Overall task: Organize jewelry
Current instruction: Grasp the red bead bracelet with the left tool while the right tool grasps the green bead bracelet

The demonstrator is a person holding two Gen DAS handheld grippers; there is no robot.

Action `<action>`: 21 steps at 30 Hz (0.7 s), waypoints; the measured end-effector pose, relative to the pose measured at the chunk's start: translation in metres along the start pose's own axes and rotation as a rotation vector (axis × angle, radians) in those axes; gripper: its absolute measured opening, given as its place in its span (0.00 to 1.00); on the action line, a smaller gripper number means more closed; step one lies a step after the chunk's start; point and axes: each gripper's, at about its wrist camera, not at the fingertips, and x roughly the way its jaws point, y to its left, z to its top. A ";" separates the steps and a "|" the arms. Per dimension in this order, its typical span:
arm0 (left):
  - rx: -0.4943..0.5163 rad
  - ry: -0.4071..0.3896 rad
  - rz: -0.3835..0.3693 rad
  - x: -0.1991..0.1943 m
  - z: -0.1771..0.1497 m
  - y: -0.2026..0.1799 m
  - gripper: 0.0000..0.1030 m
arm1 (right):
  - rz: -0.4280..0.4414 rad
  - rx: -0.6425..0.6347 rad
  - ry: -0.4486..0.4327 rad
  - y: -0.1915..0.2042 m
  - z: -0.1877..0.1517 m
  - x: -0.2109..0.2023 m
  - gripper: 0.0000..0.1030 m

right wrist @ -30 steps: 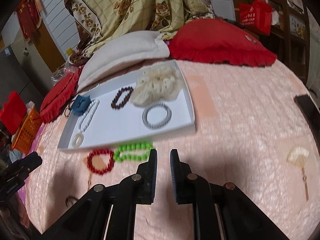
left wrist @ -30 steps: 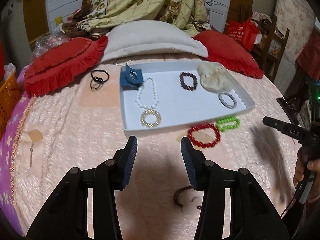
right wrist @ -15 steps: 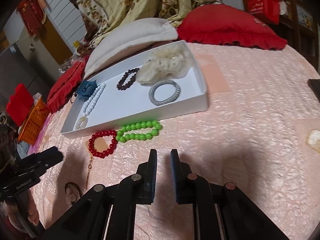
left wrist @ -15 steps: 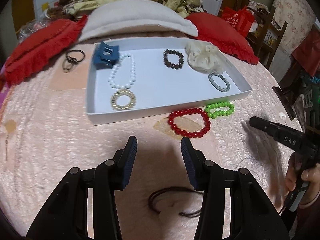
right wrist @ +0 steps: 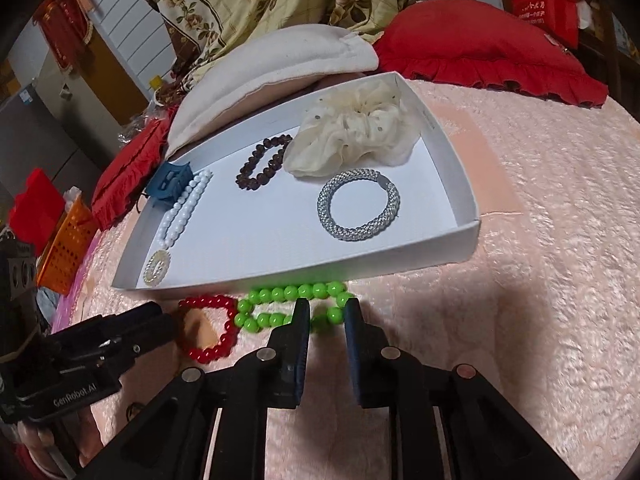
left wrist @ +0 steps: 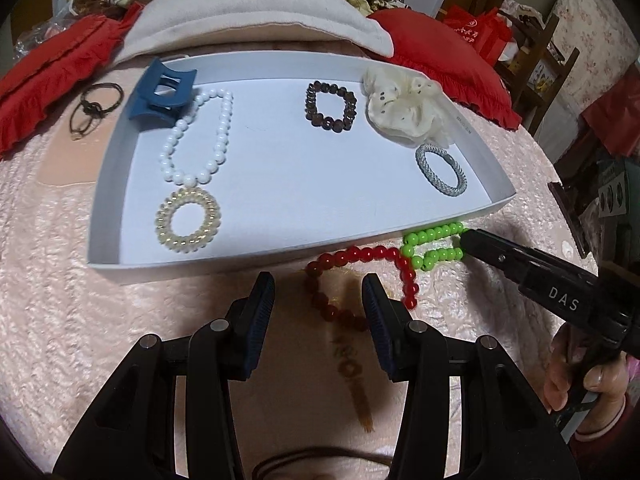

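Observation:
A white tray (left wrist: 104, 184) on the pink bedspread holds a blue claw clip (left wrist: 162, 96), white bead necklace (left wrist: 200, 140), gold coil tie (left wrist: 188, 220), dark bead bracelet (left wrist: 330, 106), cream scrunchie (left wrist: 404, 108) and silver bracelet (left wrist: 440, 168). In front of the tray lie a red bead bracelet (left wrist: 360, 256) and a green bead bracelet (right wrist: 292, 304), touching. My left gripper (left wrist: 318, 292) is open, its jaws over the red bracelet's near side. My right gripper (right wrist: 327, 312) is open, its jaws straddling the green bracelet's right end.
Two dark hair ties (left wrist: 92, 108) lie left of the tray. A white pillow (left wrist: 256, 12) and red cushions (left wrist: 440, 44) sit behind it. A brown cord loop (left wrist: 320, 460) lies under my left gripper. An orange basket (right wrist: 64, 248) stands at the bed's left.
Both grippers moved forward to the bracelets in front of the tray. The right gripper's jaws opened wider and now straddle the green bracelet.

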 end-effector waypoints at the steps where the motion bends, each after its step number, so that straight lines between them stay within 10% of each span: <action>1: 0.002 0.002 -0.001 0.002 0.000 0.000 0.43 | 0.000 -0.002 -0.007 0.001 0.001 0.001 0.16; 21: 0.057 -0.048 0.033 0.006 -0.004 -0.006 0.43 | 0.047 -0.056 -0.008 0.015 -0.005 0.005 0.23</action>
